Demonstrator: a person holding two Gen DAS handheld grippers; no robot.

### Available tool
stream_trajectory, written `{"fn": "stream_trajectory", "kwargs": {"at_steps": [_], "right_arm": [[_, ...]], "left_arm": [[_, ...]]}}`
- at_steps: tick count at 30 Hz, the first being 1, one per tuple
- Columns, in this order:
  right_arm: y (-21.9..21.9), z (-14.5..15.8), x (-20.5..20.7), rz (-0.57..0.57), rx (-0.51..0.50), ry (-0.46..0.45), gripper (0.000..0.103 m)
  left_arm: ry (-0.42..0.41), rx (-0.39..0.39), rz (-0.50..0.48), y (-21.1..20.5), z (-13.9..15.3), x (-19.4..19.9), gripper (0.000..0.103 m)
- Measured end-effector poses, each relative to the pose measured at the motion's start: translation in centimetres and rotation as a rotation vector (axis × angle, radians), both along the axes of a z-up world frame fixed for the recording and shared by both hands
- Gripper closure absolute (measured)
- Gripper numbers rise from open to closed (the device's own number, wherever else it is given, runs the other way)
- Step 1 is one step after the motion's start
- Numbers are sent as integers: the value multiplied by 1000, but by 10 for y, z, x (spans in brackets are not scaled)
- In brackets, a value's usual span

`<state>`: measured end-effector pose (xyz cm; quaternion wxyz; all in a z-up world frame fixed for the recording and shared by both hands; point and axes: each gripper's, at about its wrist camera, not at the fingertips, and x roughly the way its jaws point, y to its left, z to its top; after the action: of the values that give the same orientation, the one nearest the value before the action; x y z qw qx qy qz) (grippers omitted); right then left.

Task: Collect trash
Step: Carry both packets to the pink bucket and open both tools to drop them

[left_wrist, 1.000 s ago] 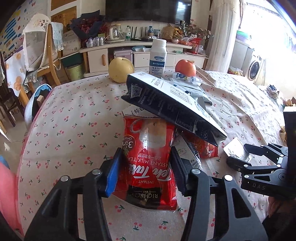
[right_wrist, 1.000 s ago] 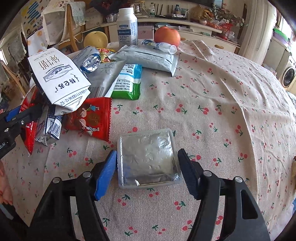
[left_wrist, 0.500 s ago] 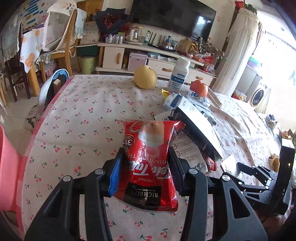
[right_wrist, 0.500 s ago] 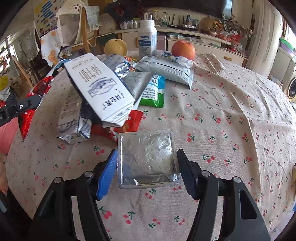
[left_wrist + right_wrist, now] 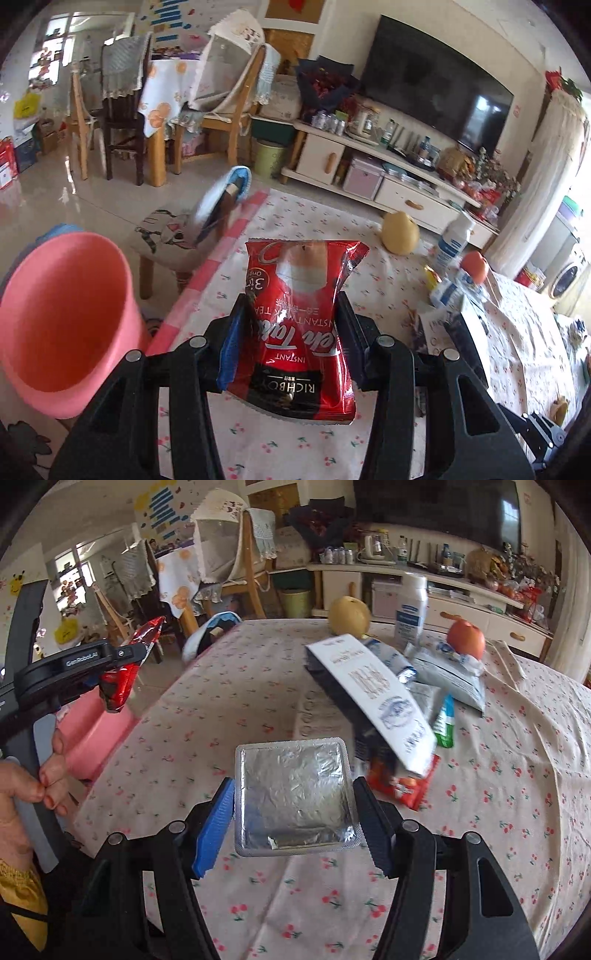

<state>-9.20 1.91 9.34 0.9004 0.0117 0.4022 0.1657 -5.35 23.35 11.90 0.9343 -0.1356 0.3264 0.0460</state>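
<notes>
A red milk tea packet (image 5: 299, 325) is being gripped between the partly closed jaws of the left gripper (image 5: 291, 332), above the table edge (image 5: 207, 273) beside a pink bin (image 5: 62, 317). A foil packet (image 5: 295, 794) is being clamped by the half-open right gripper (image 5: 295, 812), over the cherry-print tablecloth (image 5: 498, 794).

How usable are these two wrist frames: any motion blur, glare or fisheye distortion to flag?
Left wrist view: red milk tea packet sharp in the jaws; the blue-and-white object at the table edge is smeared; strong fisheye curving, dark corners. Right wrist view: foil packet crisp, white carton and the wrappers around it blurred; right edge washed out by daylight.
</notes>
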Motion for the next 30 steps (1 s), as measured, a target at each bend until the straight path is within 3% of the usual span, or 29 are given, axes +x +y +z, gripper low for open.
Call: {"fn": "stream_trajectory", "kwargs": {"at_steps": [9, 17, 20, 22, 23, 24, 30], "right_arm": [[146, 44, 35, 304, 122, -26, 38], [266, 47, 79, 494, 217, 42, 38], [293, 33, 93, 515, 231, 87, 37], [304, 23, 98, 532, 246, 118, 28], [305, 19, 100, 524, 253, 122, 17], [306, 17, 100, 516, 259, 120, 13], [289, 20, 98, 450, 260, 52, 10]], "left_arm": [[42, -40, 375, 126, 1, -10, 55], [125, -204, 653, 229, -30, -32, 54], [155, -255, 716, 250, -41, -38, 54], [171, -284, 728, 259, -47, -39, 52], [174, -286, 725, 259, -49, -38, 52], [175, -276, 726, 259, -49, -39, 47], [123, -184, 708, 248, -39, -35, 24]]}}
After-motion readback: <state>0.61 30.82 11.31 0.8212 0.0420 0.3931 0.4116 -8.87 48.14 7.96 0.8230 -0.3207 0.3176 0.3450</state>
